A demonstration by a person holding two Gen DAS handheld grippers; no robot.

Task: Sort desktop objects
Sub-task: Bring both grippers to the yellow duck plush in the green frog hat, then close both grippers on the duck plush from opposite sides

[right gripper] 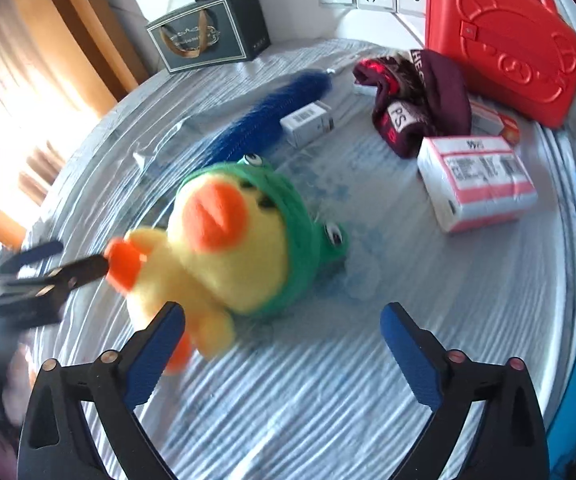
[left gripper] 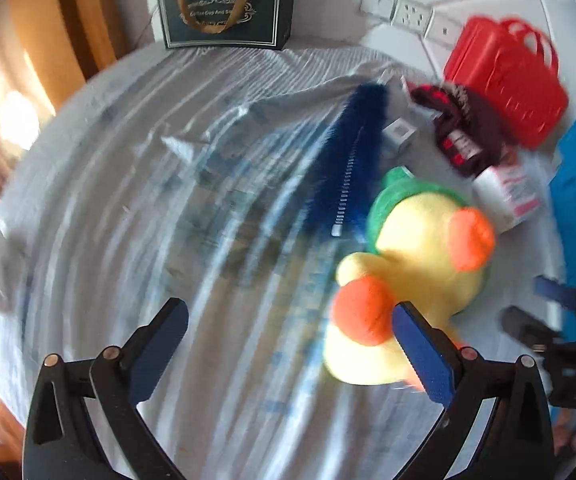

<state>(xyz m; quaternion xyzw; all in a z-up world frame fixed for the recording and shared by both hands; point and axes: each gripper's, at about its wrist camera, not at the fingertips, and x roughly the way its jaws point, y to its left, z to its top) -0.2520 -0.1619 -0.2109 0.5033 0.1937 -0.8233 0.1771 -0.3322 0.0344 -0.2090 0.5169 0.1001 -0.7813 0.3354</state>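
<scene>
Plush duck x1, boxes x2 — both tools open.

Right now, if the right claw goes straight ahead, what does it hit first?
Probably the duck: the right claw is open, and the toy lies just ahead, overlapping its left finger. Depth is unclear, so it may pass over onto cloth.

Just ahead of the right gripper, whose black fingers carry blue pads, lies a yellow plush duck with an orange beak and feet and a green frog hood. Beyond it stretches a deep blue furry pencil case. Farther right sit a white box with pink bands, a maroon knit cloth with red and white lettering and a bright red case. The tablecloth is pale blue and white striped. Far left stands a dark gift bag with gold handles.
</scene>
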